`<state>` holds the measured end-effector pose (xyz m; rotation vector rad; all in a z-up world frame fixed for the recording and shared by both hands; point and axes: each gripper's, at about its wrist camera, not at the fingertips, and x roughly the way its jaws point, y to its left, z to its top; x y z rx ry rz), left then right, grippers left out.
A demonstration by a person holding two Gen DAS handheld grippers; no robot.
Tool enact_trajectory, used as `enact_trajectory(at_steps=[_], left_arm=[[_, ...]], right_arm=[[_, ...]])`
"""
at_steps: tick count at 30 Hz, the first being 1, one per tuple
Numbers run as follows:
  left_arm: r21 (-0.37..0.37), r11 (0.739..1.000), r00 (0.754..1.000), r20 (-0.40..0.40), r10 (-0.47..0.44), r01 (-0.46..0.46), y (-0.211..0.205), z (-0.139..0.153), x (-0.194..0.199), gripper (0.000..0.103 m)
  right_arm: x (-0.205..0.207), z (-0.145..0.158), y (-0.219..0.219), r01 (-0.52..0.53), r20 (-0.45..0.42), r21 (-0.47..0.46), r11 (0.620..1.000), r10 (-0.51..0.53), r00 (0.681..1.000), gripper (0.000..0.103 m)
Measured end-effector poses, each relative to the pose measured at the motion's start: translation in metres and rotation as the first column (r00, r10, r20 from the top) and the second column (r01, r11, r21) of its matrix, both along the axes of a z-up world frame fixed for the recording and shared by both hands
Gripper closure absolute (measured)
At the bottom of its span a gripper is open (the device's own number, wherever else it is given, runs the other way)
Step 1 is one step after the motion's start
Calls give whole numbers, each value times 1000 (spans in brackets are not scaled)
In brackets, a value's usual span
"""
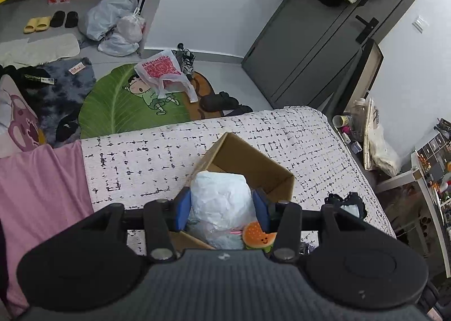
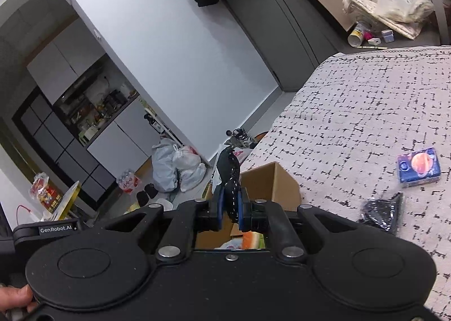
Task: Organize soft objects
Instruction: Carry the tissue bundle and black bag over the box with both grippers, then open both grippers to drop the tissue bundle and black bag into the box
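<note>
My left gripper (image 1: 221, 208) is shut on a pale blue-white soft bundle (image 1: 221, 197) and holds it over an open cardboard box (image 1: 253, 163) on the bed. A burger-shaped plush (image 1: 258, 237) lies in the box below it. My right gripper (image 2: 229, 205) is shut on a black lacy cloth (image 2: 229, 171), held above the same box (image 2: 270, 182). Another black lacy cloth (image 1: 345, 202) lies on the bed right of the box; it also shows in the right wrist view (image 2: 382, 211). A blue tissue pack (image 2: 418, 167) lies on the bed.
The bed has a white cover with black marks (image 1: 141, 160) and a pink blanket (image 1: 39, 180) at the left. The floor beyond holds a green leaf rug (image 1: 118, 101), plastic bags (image 1: 112, 19) and slippers (image 1: 222, 101). A grey door (image 1: 304, 47) stands behind.
</note>
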<state>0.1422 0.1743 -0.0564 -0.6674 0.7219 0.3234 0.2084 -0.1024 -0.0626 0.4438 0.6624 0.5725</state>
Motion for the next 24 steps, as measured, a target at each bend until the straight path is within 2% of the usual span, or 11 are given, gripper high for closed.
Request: enact_trajectory(at_steps=[6, 17, 22, 24], left_arm=[[-29, 999, 1000, 9, -22, 22, 12, -10, 4, 57], [-72, 996, 998, -1, -61, 61, 28, -27, 35, 57], [-62, 994, 995, -41, -95, 92, 25, -33, 60, 57], [-79, 991, 992, -42, -115, 111, 22, -35, 69, 57]], right_arm=[[1, -3, 21, -12, 10, -40, 999, 12, 1000, 93], [15, -22, 49, -12, -31, -101, 995, 9, 999, 93], [31, -28, 53, -21, -55, -79, 997, 17, 998, 88], [34, -31, 53, -18, -62, -76, 997, 13, 998, 82]])
